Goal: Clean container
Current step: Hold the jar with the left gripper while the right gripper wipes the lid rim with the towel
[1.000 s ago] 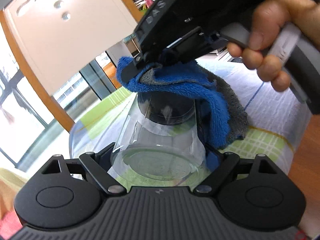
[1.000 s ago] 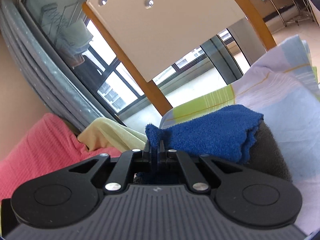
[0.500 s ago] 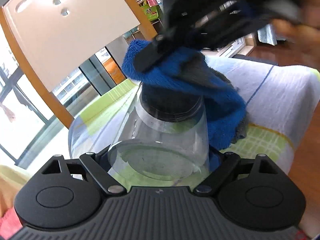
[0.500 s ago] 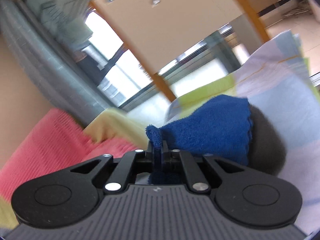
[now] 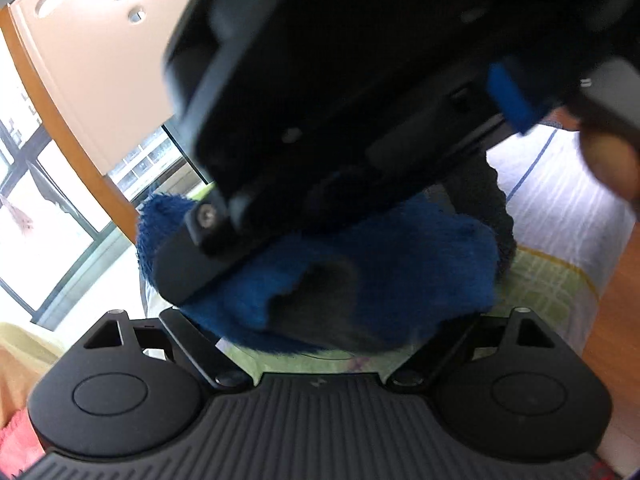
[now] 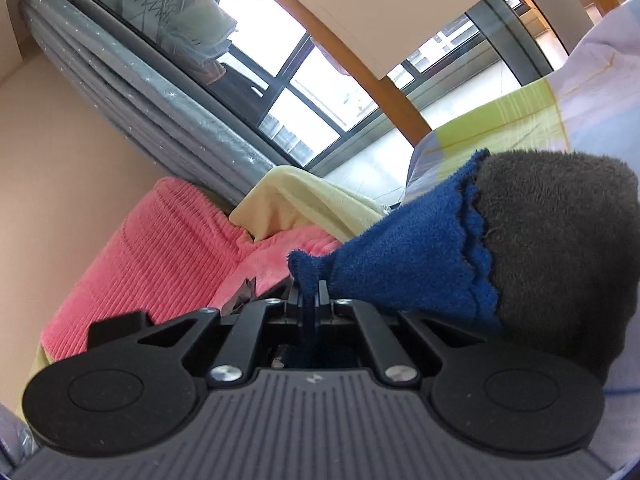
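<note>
Wiping is under way: in the left wrist view the blue cloth (image 5: 360,264) fills mid-frame, hiding the container; the left claw (image 5: 320,320) grip cannot be told. In the right wrist view, lower centre, the right claw (image 6: 310,300) pinches the cloth; cleanliness is unjudgeable.

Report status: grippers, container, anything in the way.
Right gripper shut on cloth. Left gripper's fingertips hidden. Cloth covers container; only a sliver shows.

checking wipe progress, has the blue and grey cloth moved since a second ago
Yes. In the left wrist view the blue and grey terry cloth has come down toward the camera, from above the clear jar to just over the left tool's ribbed grey housing.
</note>
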A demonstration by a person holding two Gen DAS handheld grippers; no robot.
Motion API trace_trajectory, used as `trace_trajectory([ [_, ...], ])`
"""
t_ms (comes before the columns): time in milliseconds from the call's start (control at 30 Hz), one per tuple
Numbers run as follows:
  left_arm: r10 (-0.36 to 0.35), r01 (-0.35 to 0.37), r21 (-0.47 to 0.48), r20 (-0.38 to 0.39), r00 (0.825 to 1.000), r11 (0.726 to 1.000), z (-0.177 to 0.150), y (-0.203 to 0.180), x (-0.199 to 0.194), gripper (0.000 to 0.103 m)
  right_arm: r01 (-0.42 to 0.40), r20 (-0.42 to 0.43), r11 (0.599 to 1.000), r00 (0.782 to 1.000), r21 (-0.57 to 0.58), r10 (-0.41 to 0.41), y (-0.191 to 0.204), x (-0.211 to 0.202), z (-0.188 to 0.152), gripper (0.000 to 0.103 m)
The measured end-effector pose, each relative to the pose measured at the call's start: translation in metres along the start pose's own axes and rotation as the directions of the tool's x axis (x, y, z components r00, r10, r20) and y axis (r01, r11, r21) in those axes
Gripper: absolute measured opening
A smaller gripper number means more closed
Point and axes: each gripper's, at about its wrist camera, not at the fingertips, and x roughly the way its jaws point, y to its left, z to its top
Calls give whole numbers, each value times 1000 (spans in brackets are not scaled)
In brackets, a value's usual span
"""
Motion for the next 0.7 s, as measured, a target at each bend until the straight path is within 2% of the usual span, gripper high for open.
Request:
trace_trajectory([
  [167,2,-2,5,2,1000,1000,0,0,2,88,76,72,997,995,-6,-75,-16,-10,17,0],
  [333,8,-8,18,9,1000,1000,-1,-1,3,88,169,135,985,977,-40,-162,-26,-20,33,0],
  [433,-9,9,-9,3,1000,1000,2,17,16,88,151,150,989,977,-3,-149,-34,-22,36,0],
  [500,-57,56,-79,-12,998,995,4,29,21,88,135,164,990,977,30,-138,-39,-22,35,0],
  [567,-130,125,-173,-15,991,977,7,50,32,89,116,173,991,977,61,-125,-42,-24,33,0],
  [700,-251,241,-341,15,968,908,7,87,50,91,109,179,990,976,88,-124,-43,-26,30,0],
])
